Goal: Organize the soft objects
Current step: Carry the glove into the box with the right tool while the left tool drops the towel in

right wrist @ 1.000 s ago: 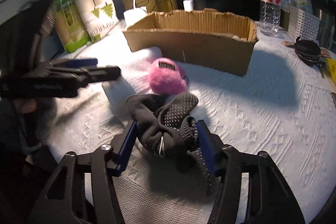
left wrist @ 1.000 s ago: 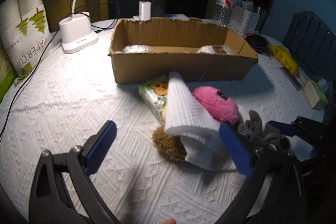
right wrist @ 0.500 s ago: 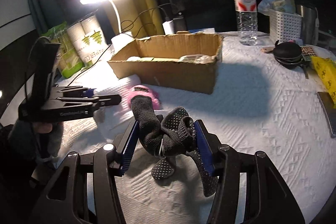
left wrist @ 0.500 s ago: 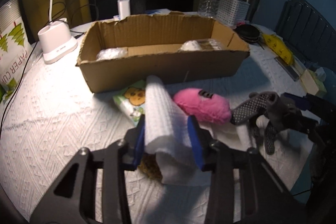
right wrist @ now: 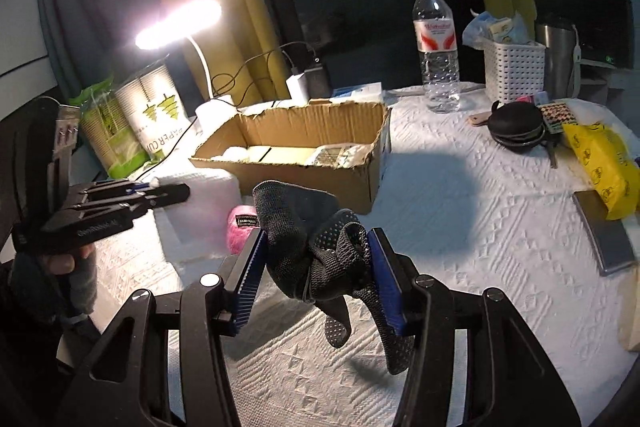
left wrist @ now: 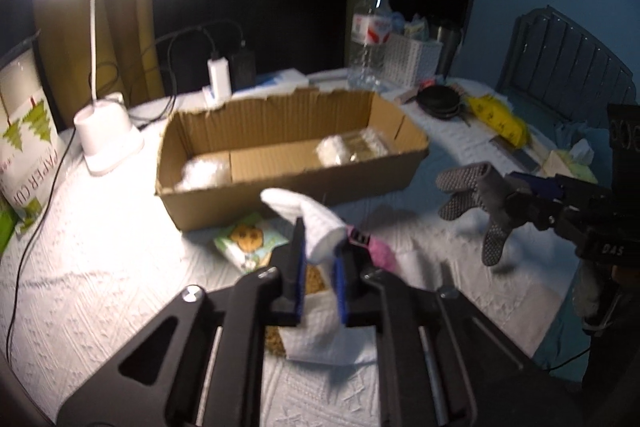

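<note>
**Both grippers clamped on soft items**

The right gripper's [right wrist: 316, 267] fingers are closed around a bunched dark glove [right wrist: 308, 247], held above the white tablecloth [right wrist: 480, 227]. The left gripper's [left wrist: 320, 267] fingers are pinched narrowly on a white cloth [left wrist: 308, 223], in front of the cardboard box [left wrist: 288, 183]. A pink plush [left wrist: 380, 251] lies just beside it.

Table under a white embossed cloth [right wrist: 460, 227]. On it: open brown cardboard box [left wrist: 288, 183], white desk lamp base [left wrist: 108, 143], clear plastic water bottle [right wrist: 438, 47], white perforated basket [right wrist: 514, 71], black round zip case [right wrist: 518, 127], yellow printed packet [right wrist: 604, 171], pink fuzzy plush [right wrist: 240, 229], cookie-print tissue pack [left wrist: 248, 241].
</note>
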Demonstrator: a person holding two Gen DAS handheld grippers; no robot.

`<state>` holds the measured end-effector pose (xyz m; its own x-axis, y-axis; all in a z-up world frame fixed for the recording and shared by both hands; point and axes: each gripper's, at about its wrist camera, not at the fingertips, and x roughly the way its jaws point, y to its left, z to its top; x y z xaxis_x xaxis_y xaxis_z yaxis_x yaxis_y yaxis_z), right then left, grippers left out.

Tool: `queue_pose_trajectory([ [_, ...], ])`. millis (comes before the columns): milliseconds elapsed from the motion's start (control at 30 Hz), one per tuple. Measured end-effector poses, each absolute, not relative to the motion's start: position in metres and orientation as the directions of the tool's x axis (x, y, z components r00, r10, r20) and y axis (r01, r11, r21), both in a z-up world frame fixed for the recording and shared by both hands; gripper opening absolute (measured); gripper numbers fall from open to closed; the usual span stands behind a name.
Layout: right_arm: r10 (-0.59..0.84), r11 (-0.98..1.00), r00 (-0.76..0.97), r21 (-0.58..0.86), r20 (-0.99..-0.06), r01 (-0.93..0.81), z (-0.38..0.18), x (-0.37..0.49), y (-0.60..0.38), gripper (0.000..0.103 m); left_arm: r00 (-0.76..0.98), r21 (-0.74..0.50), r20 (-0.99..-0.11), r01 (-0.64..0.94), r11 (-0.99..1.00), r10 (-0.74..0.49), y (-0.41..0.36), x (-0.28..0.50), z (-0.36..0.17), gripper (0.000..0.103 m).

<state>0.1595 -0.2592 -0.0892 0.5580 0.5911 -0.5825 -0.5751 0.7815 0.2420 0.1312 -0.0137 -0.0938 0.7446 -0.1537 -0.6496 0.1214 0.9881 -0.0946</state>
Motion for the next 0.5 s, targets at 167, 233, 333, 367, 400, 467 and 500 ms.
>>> queue_pose_trajectory([
  [167,0.588,0.786,0.577,0.232,-0.567,-0.573,-0.078,0.159,-0.258,0.054,0.763,-0.117,-0.621,0.135,0.984,-0.179,-0.007,0.129,-0.077,0.009],
  [233,0.589,0.786,0.585,0.226,-0.558,-0.575,-0.072,0.16,-0.257,0.054,0.774,-0.12,-0.606,0.14,0.983,-0.184,-0.005,0.128,-0.069,0.009],
  [333,0.589,0.786,0.593,0.217,-0.548,-0.579,-0.063,0.164,-0.254,0.054,0.792,-0.119,-0.58,0.15,0.982,-0.191,-0.003,0.126,-0.054,0.009],
  [367,0.589,0.786,0.596,0.215,-0.546,-0.58,-0.061,0.165,-0.253,0.054,0.797,-0.117,-0.572,0.154,0.981,-0.193,-0.002,0.126,-0.049,0.009],
  [400,0.589,0.785,0.598,0.212,-0.543,-0.582,-0.059,0.166,-0.251,0.054,0.803,-0.115,-0.564,0.155,0.981,-0.193,-0.001,0.125,-0.045,0.009],
  [467,0.591,0.784,0.601,0.208,-0.538,-0.585,-0.055,0.169,-0.248,0.054,0.817,-0.109,-0.544,0.158,0.981,-0.192,0.001,0.125,-0.035,0.009],
  [500,0.591,0.784,0.604,0.203,-0.535,-0.587,-0.052,0.172,-0.246,0.054,0.824,-0.104,-0.534,0.159,0.982,-0.191,0.003,0.126,-0.03,0.009],
])
